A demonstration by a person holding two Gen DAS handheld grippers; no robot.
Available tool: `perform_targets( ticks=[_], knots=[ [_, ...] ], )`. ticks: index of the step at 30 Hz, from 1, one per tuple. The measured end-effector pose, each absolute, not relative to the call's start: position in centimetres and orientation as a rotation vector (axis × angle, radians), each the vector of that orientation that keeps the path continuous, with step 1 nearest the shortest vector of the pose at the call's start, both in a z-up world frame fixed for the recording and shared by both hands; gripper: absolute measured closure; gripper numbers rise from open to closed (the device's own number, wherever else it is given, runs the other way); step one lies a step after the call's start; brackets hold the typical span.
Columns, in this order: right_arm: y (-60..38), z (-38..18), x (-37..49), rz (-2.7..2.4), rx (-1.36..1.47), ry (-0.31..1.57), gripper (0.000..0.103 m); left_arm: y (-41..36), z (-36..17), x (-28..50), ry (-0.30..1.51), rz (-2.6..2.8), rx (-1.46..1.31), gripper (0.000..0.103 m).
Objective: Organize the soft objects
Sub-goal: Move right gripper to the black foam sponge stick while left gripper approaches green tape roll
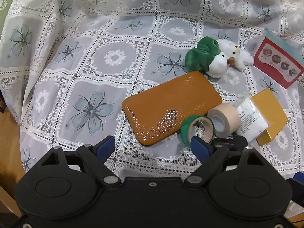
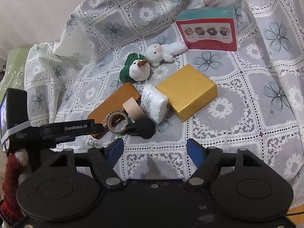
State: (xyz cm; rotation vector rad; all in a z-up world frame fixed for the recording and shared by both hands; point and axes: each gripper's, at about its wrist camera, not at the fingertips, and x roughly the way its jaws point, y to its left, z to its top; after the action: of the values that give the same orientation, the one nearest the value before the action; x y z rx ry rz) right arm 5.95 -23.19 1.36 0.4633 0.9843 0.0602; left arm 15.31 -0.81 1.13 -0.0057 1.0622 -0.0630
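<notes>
A green-and-white snowman plush [image 1: 208, 59] [image 2: 137, 69] lies against a fluffy white plush [image 1: 236, 54] [image 2: 165, 52] on the lace cloth. A white soft packet [image 1: 251, 118] [image 2: 154, 102] leans on a gold box [image 1: 269, 115] [image 2: 187, 92]. My left gripper [image 1: 153, 148] is open and empty, just short of an orange case [image 1: 171, 107] [image 2: 114, 104]; its right finger is beside the green tape roll [image 1: 196, 129] [image 2: 117, 122]. My right gripper [image 2: 154, 149] is open and empty over bare cloth in front of the pile.
A beige tape roll [image 1: 225, 120] [image 2: 133, 109] and a black round object [image 2: 145, 127] sit by the green roll. A red-and-teal box [image 1: 279, 62] [image 2: 207, 31] stands at the back. The left gripper's body [image 2: 62, 131] reaches in from the left. A green box [image 2: 13, 70] sits far left.
</notes>
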Motion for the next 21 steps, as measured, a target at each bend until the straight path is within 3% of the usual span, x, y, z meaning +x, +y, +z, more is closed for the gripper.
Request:
perform_targets(
  ticks=[21],
  knots=[
    [-23.6, 0.0, 5.0, 0.021, 0.423, 1.002, 0.03, -5.1, -0.1, 16.1, 1.062, -0.033, -0.054, 0.022]
  ],
)
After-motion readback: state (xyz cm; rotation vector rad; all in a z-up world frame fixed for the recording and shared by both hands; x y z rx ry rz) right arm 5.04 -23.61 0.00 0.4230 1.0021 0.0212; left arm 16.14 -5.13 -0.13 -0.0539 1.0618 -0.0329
